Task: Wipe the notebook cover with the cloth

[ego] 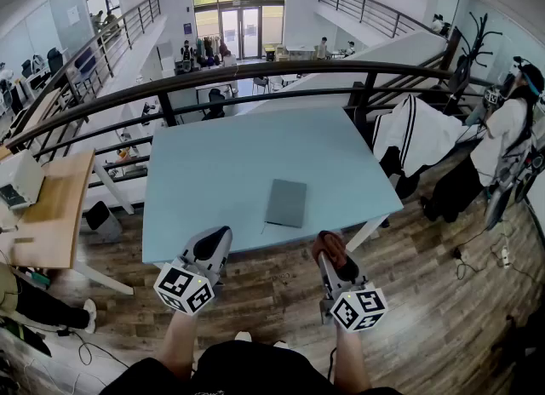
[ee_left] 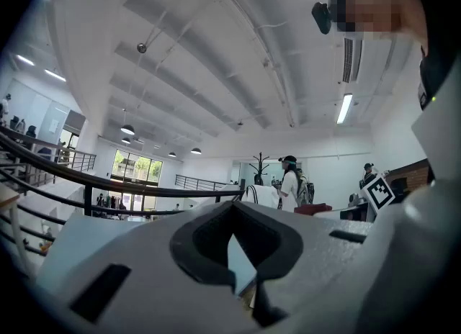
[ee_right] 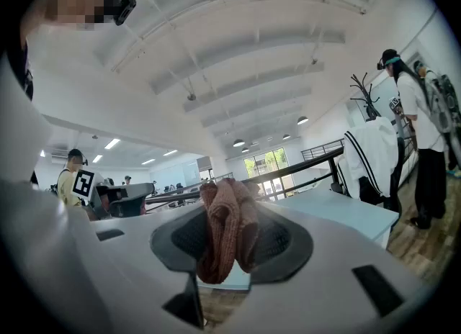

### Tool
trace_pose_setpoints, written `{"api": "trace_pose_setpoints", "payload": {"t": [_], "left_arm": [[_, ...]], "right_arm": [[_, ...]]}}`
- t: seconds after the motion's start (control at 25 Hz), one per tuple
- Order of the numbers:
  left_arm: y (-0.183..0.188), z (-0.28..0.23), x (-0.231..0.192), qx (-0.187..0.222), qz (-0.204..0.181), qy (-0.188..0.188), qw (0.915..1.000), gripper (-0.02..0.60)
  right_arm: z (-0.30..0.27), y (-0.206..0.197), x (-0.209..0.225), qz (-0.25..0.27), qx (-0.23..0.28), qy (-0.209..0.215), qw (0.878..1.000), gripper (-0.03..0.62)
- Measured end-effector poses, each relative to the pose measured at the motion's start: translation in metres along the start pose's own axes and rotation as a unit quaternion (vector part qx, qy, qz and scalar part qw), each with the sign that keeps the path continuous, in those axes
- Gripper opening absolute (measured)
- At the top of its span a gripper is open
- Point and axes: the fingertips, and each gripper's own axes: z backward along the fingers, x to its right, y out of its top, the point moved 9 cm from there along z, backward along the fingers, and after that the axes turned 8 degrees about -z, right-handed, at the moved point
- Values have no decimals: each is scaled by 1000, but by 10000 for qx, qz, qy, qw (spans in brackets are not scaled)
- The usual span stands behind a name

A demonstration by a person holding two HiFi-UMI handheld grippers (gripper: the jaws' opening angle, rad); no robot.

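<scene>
Found the right tongs [ego: 328, 244] clamped on the cloth [ee_right: 227, 228], a reddish bunch standing up between the jaws. Found the left tongs [ego: 218, 236] drawn together with nothing between them. Located the notebook [ego: 286, 203] closed and flat on the pale blue tabletop [ego: 221, 163], near its front edge and ahead of the gap between the two tongs. Noted both tongs short of that edge, over the wooden floor [ego: 426, 249], touching nothing on the tabletop.

Risks, as judged:
- Sliding of the unheld notebook under the first stroke, given a smooth surface and a near edge; advisable to pin it with the left tongs.
- Loss of the cloth through drag, given a grip on a fold only.
- Scraping of the cover by bare jaw tips, should too little cloth reach past them.

Surroundings: a thin item [ego: 264, 230] at the notebook's near-left corner, too small to identify and likely to be swept aside. Beyond the tabletop, a dark railing [ego: 255, 70] with a white striped garment [ego: 417, 134] draped on it; a person [ego: 502, 138] well off to the right; a wooden desk [ego: 60, 206] to the left. Nothing found between tongs and notebook.
</scene>
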Motion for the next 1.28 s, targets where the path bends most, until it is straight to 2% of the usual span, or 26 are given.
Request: {"api": "trace_pose_setpoints", "payload": {"t": [0.32, 0.52, 0.8, 1.28], "left_arm": [[12, 14, -5, 199, 0, -36, 9998, -9], [9, 20, -15, 181, -40, -65, 9998, -9], [4, 28, -31, 256, 59, -50, 9996, -9], [-4, 47, -68, 258, 138, -295, 9991, -11]], "right_arm": [[-3, 2, -23, 66, -2, -38, 10000, 143], [-10, -3, -32, 106, -30, -49, 9999, 143], [-16, -11, -43, -129, 45, 32, 9999, 152], [-31, -27, -79, -30, 127, -169, 9998, 152]]}}
